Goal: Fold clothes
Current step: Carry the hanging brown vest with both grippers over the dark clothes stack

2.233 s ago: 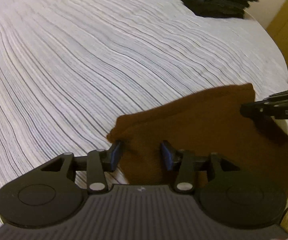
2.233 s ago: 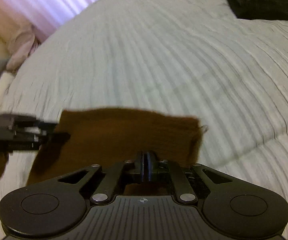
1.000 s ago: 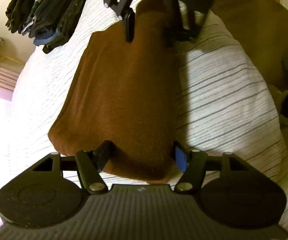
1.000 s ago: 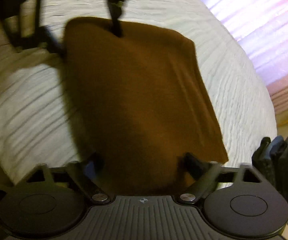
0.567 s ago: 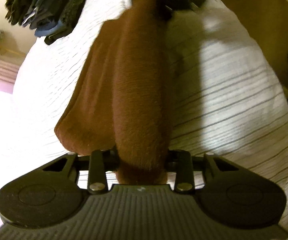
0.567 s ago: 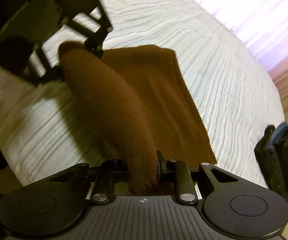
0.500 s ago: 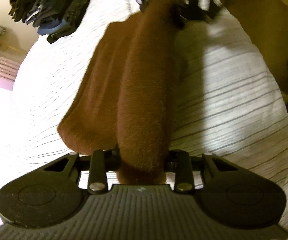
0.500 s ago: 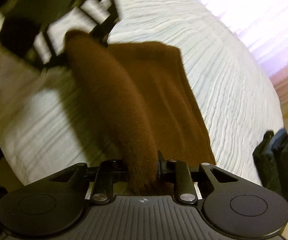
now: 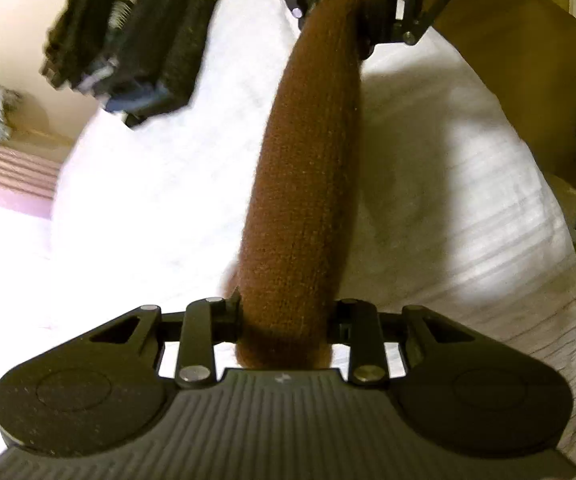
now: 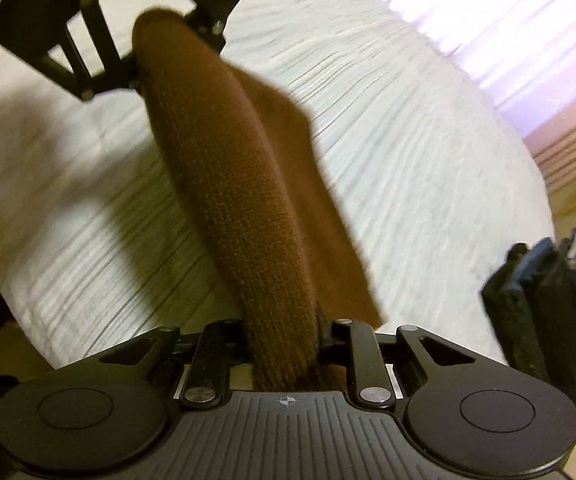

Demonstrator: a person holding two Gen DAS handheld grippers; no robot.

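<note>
Brown knit garment (image 9: 304,184) stretched taut as a thick roll between two grippers, lifted above the striped bed cover (image 9: 468,216). Nearest the garment's one end, left gripper (image 9: 286,314) clamped narrow on the bunched knit, fingers pressing in from both sides. At the garment's opposite end, right gripper (image 10: 286,338) likewise pinched tight on the cloth, seen far off in the left view at the top (image 9: 352,4). Held end to end this way probably to keep the folded edge straight and the layers aligned, ready for laying down or doubling over. From the right view, a flat flap of the garment hanging off the roll's far side toward the bed cover (image 10: 428,152); cannot tell whether that flap touches the bed. Fits either a fold in progress or a folded piece being carried to a stack. Beyond the garment, toward the bed's far edge, pile of dark folded clothes (image 9: 128,40), well apart from the roll, likely the place for finished pieces. Farther still past the garment, bright window curtain (image 10: 488,12).
</note>
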